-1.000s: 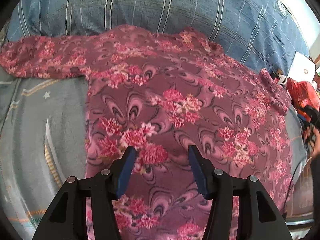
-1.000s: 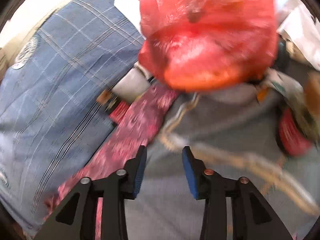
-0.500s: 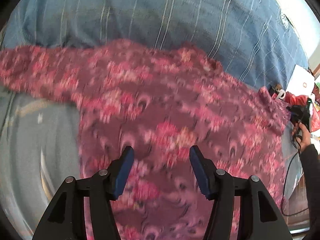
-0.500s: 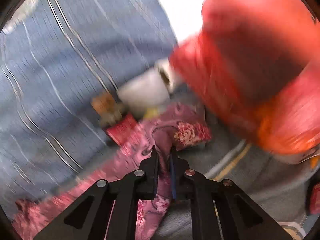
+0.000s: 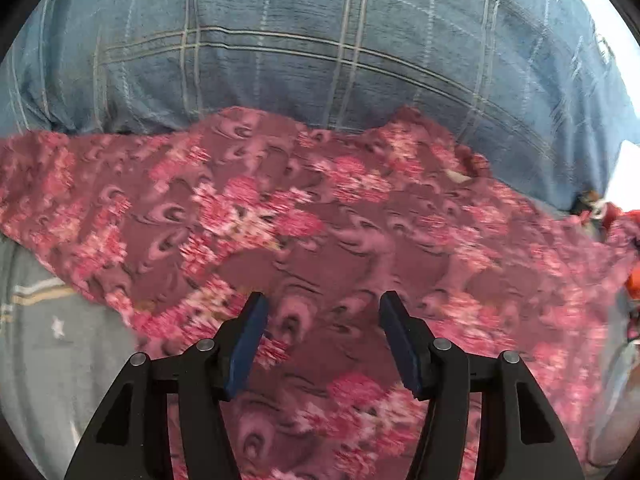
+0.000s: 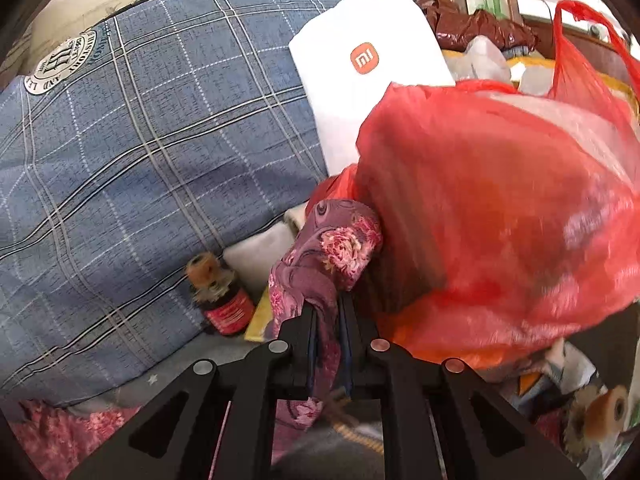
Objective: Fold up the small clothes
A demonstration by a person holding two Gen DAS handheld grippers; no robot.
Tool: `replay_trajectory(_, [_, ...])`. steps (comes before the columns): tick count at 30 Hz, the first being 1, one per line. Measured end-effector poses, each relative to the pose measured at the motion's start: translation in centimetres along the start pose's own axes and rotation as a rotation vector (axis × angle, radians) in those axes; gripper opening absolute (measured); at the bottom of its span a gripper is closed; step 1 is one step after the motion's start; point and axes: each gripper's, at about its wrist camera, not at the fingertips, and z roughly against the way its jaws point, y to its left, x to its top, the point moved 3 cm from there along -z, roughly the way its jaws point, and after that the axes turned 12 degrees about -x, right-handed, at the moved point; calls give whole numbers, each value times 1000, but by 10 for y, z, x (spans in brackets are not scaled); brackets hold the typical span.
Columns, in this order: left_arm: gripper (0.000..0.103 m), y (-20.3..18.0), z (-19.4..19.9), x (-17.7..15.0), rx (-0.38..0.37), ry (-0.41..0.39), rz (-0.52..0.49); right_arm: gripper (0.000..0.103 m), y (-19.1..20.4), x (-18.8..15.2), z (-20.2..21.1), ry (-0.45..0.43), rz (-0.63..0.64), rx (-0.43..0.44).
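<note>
Right wrist view, near to far. Right claw (image 6: 329, 320) clenched on a bunched sleeve end (image 6: 332, 248) of the floral top, cuff standing up beyond the tips toward 12 o'clock; gripped at the extremity, probably so that the whole sleeve can be drawn inward over the body in one pull. Small dark bottle (image 6: 222, 300) at 10 o'clock, lying near the sleeve against the edge of the blue checked quilt (image 6: 152, 152). Red plastic bag (image 6: 500, 208) at 2 o'clock, close behind the cuff and likely to be brushed if the sleeve is swung wide. White bag with orange logo (image 6: 360, 60) farther off at 12 o'clock.

Left wrist view, near to far. Left claw (image 5: 322, 308) released, fingers wide apart, nothing between them, poised over the floral top (image 5: 320, 220); presumably held ready to pin or pick up the body once the sleeve comes across. Top spread flat on the bed (image 5: 48, 360), other sleeve reaching to 9 o'clock, collar at 12 o'clock against the blue checked quilt. Picture blurred; fine detail of the cloth not legible. Fold not yet made.
</note>
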Motion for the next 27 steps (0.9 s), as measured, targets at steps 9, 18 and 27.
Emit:
replay_trajectory(9, [58, 12, 28, -7, -163, -63, 50, 9, 19, -16, 44, 54, -79, 203])
replay_trajectory(18, [58, 23, 25, -2, -197, -7, 113, 10, 82, -51, 107, 74, 10, 331])
replay_trajectory(27, [58, 36, 29, 1, -242, 17, 186, 10, 188, -112, 164, 125, 179, 479])
